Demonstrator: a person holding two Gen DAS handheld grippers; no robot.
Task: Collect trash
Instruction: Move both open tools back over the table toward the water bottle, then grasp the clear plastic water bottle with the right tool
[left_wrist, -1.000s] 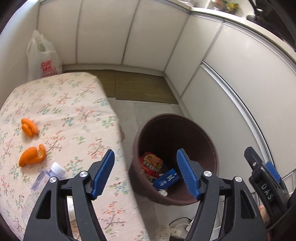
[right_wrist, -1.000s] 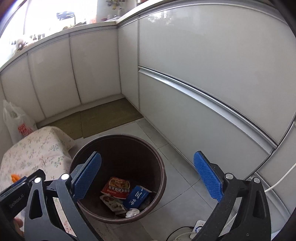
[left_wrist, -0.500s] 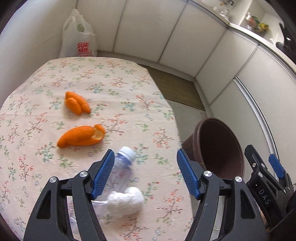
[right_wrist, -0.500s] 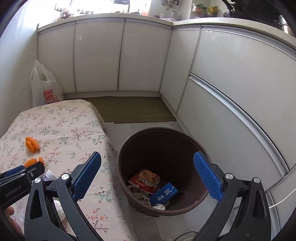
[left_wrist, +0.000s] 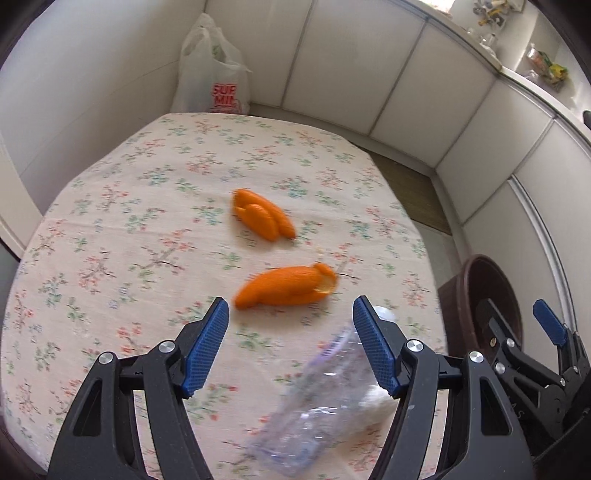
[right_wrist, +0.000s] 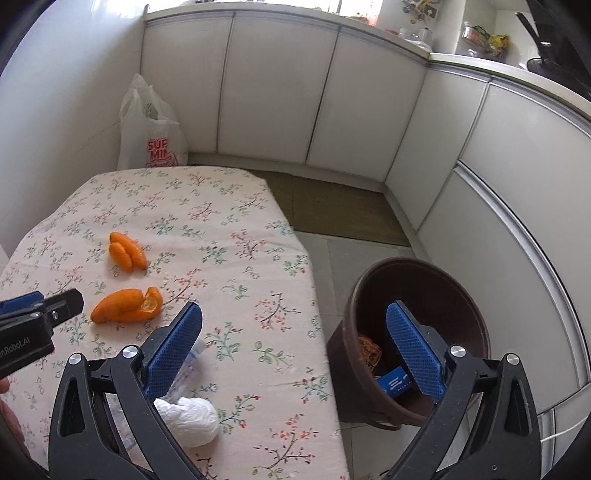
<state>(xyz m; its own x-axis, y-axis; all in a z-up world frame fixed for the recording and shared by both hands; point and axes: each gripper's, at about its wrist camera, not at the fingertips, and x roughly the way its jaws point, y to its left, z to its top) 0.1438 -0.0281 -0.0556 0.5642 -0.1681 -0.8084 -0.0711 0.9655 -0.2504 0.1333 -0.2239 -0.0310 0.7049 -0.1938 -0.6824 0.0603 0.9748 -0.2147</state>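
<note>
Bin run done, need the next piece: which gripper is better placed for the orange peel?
Probably left. The open left gripper points right at the nearer orange peel; the right gripper sits over the table edge.

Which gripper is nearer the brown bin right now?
Right. The right gripper hangs by the table's edge beside the brown bin; the left gripper is over the table, farther from it.

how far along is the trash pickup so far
Done: the brown round bin on the floor already holds a red wrapper and a blue carton.

In hand: nothing; the left gripper and right gripper are both open and empty above the floral tablecloth.

Left: two orange peel pieces, a clear plastic bottle and a white crumpled tissue.
</note>
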